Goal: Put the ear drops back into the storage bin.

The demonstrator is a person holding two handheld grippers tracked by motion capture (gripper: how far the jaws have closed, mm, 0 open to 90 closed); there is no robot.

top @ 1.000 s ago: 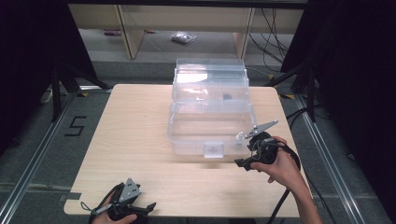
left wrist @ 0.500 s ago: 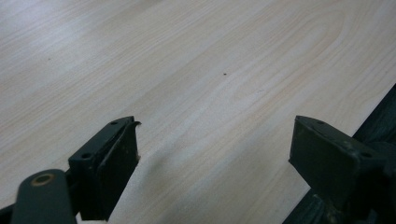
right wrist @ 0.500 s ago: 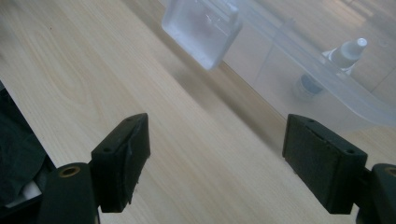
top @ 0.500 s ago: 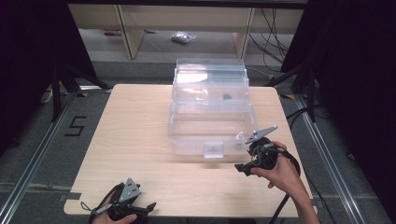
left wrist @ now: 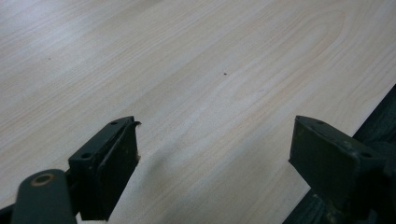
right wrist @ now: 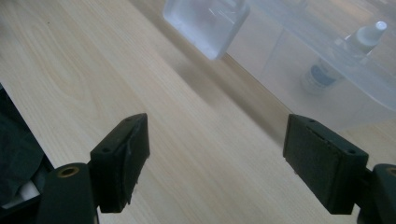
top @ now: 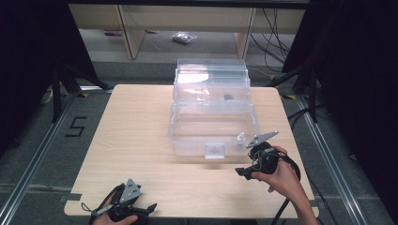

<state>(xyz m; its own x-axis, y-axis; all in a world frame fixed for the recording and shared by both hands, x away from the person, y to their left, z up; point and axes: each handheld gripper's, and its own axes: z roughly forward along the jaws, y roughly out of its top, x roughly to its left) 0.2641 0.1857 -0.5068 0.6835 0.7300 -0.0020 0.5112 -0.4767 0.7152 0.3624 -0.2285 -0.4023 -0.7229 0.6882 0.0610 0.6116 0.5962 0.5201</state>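
Box: the clear plastic box [top: 213, 126] stands at the middle of the desk [top: 141, 140], reaching to its far edge, lid up.
Latch: a small clear flap [top: 215, 150] hangs on the near wall of the box.
Bottle: a little white-capped bottle [right wrist: 327, 65] stands inside the box, at its near right corner.
Your right tongs [top: 248, 164]: released, nothing between them, just beside the near right corner of the box, not touching it.
Your left tongs [top: 145, 208]: released and empty, at the near edge of the desk, well apart from the box.
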